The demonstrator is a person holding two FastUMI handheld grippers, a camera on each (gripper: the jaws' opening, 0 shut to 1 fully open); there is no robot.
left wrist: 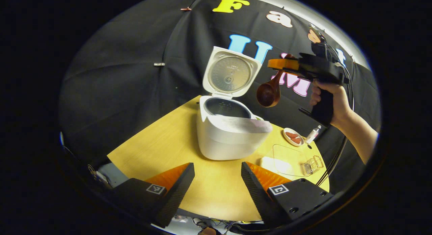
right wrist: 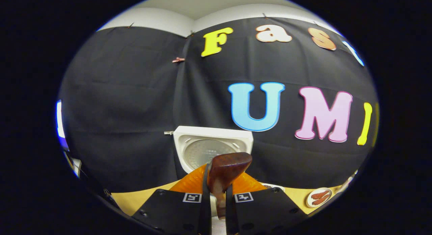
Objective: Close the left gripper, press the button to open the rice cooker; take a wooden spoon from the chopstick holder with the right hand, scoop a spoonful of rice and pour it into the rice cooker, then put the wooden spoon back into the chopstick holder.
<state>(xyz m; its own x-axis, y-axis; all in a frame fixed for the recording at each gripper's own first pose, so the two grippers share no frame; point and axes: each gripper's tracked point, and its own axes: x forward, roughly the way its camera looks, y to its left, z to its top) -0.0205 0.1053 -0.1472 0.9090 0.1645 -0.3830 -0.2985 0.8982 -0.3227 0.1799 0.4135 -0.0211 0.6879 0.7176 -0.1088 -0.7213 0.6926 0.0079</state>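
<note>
- Black cloth hangs behind a yellow wooden table [left wrist: 162,150], and the white rice cooker [left wrist: 229,137] stands near the table's middle with its lid [left wrist: 231,73] already swung up.
- Left of the cooker, my left gripper [left wrist: 217,181] hangs low over the near table edge, jaws wide apart and holding nothing.
- Right of the cooker and above its rim, my right gripper [left wrist: 287,64] is clamped on the handle of the wooden spoon [left wrist: 269,93], bowl drooping down.
- From the right gripper view, the spoon [right wrist: 225,169] sits pinched between the fingers [right wrist: 202,181].
- Further right of the cooker lie a small dish [left wrist: 293,136], a clear container [left wrist: 287,157] and a wire rack [left wrist: 312,164].
- I judge the spoon is mid-carry; whether it is loaded I cannot tell.
- Next I should bring the bowl over the pot opening and tip it.
</note>
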